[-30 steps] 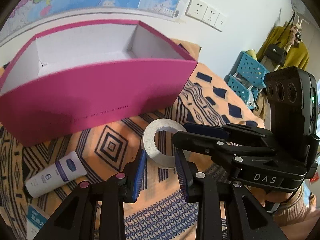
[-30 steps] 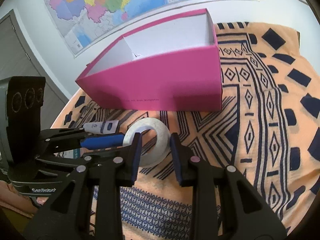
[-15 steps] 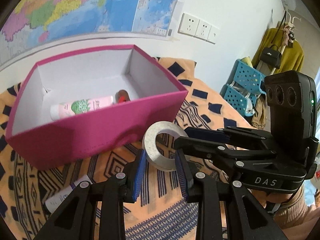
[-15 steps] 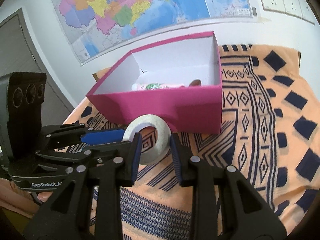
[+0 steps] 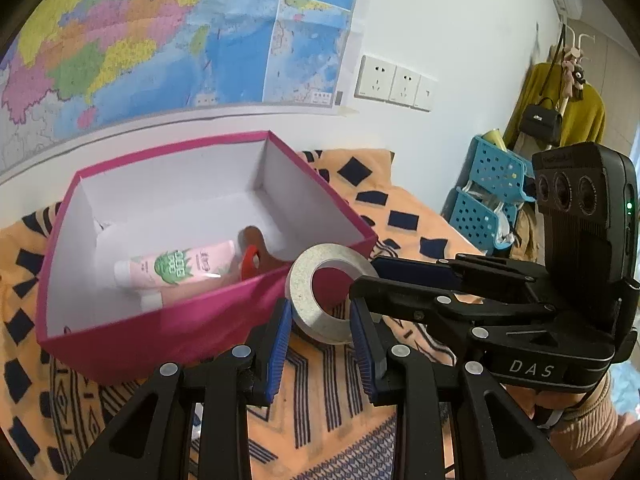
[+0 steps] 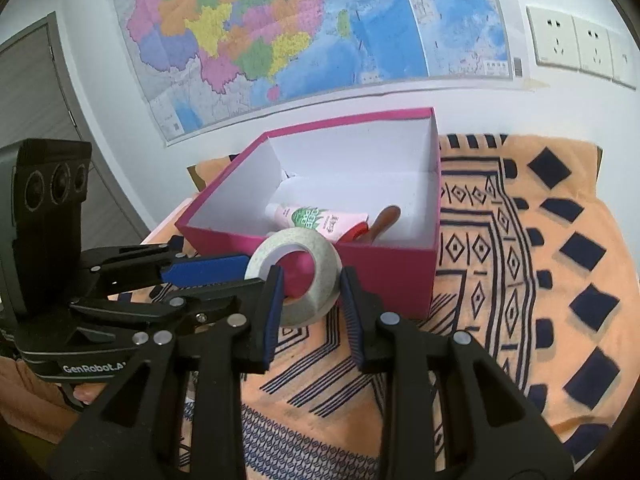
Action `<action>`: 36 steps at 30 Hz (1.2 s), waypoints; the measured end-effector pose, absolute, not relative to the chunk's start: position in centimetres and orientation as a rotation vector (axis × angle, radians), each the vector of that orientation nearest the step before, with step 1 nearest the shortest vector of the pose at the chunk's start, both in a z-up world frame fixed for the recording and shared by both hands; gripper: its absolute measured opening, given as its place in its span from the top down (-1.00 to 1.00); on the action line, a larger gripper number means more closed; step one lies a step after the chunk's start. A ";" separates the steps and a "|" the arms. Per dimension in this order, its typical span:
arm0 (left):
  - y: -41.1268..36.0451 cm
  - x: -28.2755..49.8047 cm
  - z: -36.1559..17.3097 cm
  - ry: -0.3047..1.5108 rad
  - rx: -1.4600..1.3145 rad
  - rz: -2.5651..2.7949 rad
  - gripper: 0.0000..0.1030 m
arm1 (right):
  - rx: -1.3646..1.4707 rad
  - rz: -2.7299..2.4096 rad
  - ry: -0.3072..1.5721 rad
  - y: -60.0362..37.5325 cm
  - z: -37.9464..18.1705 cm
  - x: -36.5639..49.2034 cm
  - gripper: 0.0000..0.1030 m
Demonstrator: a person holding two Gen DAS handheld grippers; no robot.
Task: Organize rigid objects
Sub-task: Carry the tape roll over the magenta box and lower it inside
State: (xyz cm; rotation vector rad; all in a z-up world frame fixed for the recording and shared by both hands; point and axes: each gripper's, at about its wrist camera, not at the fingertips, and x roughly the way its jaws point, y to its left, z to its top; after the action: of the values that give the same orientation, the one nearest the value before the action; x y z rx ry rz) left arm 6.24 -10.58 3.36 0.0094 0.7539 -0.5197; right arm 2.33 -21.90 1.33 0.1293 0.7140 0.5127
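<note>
The open-topped magenta cardboard box [image 6: 384, 276] is standing directly ahead, its near wall blocking a level approach. Inside, a pink tube [image 6: 320, 218] and a red-and-brown object [image 5: 256, 256] are crowding the near side, while the white floor behind them [image 5: 180, 212] is lying free from above

Black claw [image 5: 320, 332] (blue pads [image 5: 280, 332]), silver screws

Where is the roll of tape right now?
The roll of tape is pinched between both hand-held grippers, left and right, just in front of the pink box's near wall.
</note>
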 end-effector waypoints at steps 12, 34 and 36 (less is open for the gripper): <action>-10.8 8.9 4.6 0.731 -0.007 -0.502 0.42 | 0.117 0.514 0.672 -22.5 3.2 4.7 0.46; -11.6 13.9 4.0 0.769 -0.018 -0.466 0.45 | 0.104 0.477 0.713 -23.1 2.9 9.2 0.48; -11.6 14.6 3.5 0.789 -0.030 -0.469 0.45 | 0.108 0.472 0.725 -23.3 2.6 9.6 0.48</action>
State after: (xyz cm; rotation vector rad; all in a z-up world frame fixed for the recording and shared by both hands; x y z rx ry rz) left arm 14.56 -11.62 3.51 -0.0303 0.7890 -0.4690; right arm 9.58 -23.27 2.58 0.1080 0.7247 0.4720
